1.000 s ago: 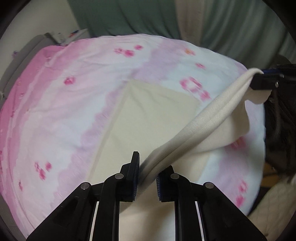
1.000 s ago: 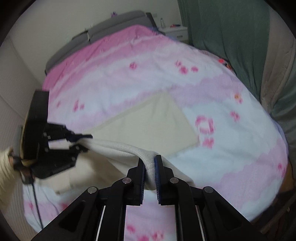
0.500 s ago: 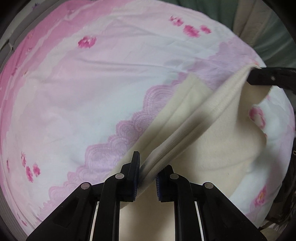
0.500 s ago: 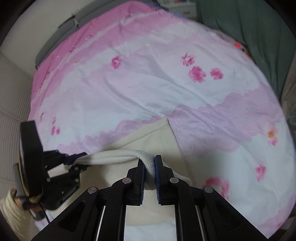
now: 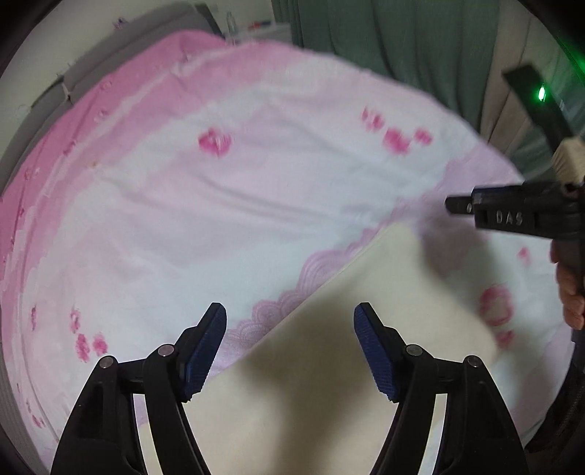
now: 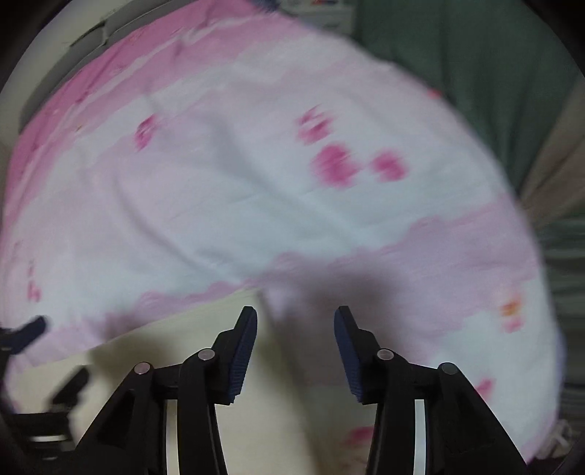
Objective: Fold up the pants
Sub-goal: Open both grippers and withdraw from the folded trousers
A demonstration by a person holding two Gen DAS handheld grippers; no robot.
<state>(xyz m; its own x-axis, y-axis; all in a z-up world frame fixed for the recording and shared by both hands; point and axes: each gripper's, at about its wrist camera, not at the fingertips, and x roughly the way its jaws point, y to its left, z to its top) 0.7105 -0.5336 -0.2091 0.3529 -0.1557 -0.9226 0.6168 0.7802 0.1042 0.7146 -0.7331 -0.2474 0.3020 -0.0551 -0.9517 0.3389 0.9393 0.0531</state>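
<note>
The cream pants [image 5: 358,329] lie flat and folded on the pink and white bedspread [image 5: 219,219]. My left gripper [image 5: 290,321] is open and empty just above the pants' near part. The right gripper shows at the right edge of the left wrist view [image 5: 512,215], above the pants' far corner. In the right wrist view my right gripper [image 6: 295,321] is open and empty over the pants [image 6: 182,350] near their far edge. The left gripper's fingertips [image 6: 29,332] show blurred at the left edge there.
The bedspread [image 6: 256,201] covers the whole bed. Green curtains [image 5: 402,47] hang behind the bed on the right. A grey headboard [image 5: 91,69] and a nightstand [image 5: 256,27] stand at the far end. The right wrist view is motion-blurred.
Both grippers have opened and let go of the pants' waistband. The pants have dropped flat onto the bedspread. Both grippers have lifted away.
</note>
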